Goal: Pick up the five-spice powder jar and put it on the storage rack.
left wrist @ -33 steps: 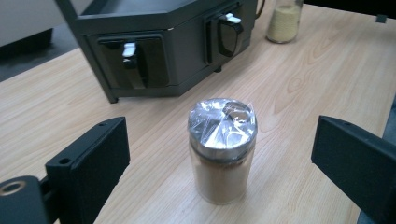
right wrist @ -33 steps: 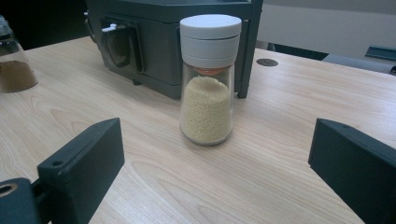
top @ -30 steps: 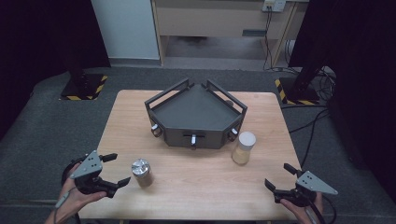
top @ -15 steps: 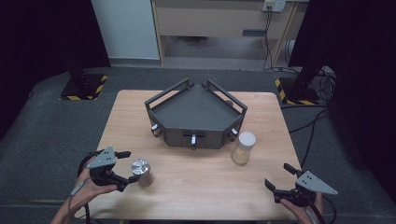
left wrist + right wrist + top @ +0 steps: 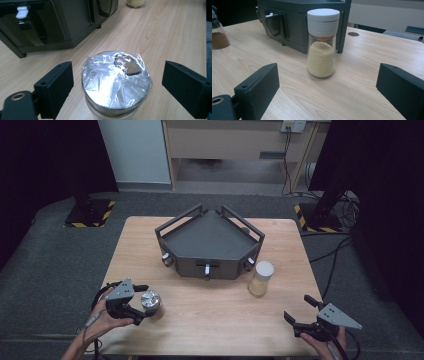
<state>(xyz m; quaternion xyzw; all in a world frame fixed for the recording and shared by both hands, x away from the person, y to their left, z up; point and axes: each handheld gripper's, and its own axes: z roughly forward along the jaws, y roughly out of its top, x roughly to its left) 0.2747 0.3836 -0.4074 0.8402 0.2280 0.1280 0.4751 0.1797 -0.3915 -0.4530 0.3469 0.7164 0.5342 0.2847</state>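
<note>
The wooden table (image 5: 210, 320) carries everything, and the dark grey rack (image 5: 207, 245) on it serves here as the reference for places. It is a five-sided tray with raised rails, and it has small holders along its front wall.

In front of the rack and to its right stands the white-capped jar (image 5: 261, 278) with yellowish grains inside, just beside the front right corner of the rack. In front of the rack and to its left, well apart from it, stands the foil-capped jar (image 5: 150, 302); its metal lid is covered with a shiny plastic wrap.

The left gripper (image 5: 134, 302) is at this foil-capped jar. In the left gripper view its jaws are spread wide, one on each side of the lid, and neither touches it. The right gripper (image 5: 299, 312) is well in front of the rack on the right side, also with jaws spread, and it looks toward the white-capped jar without reaching it.

I judge that the step in hand is the approach for grasping the foil-capped jar. The next move calls for lowering the jaws to the glass body and closing them evenly, because the wrapped lid may slip.
</note>
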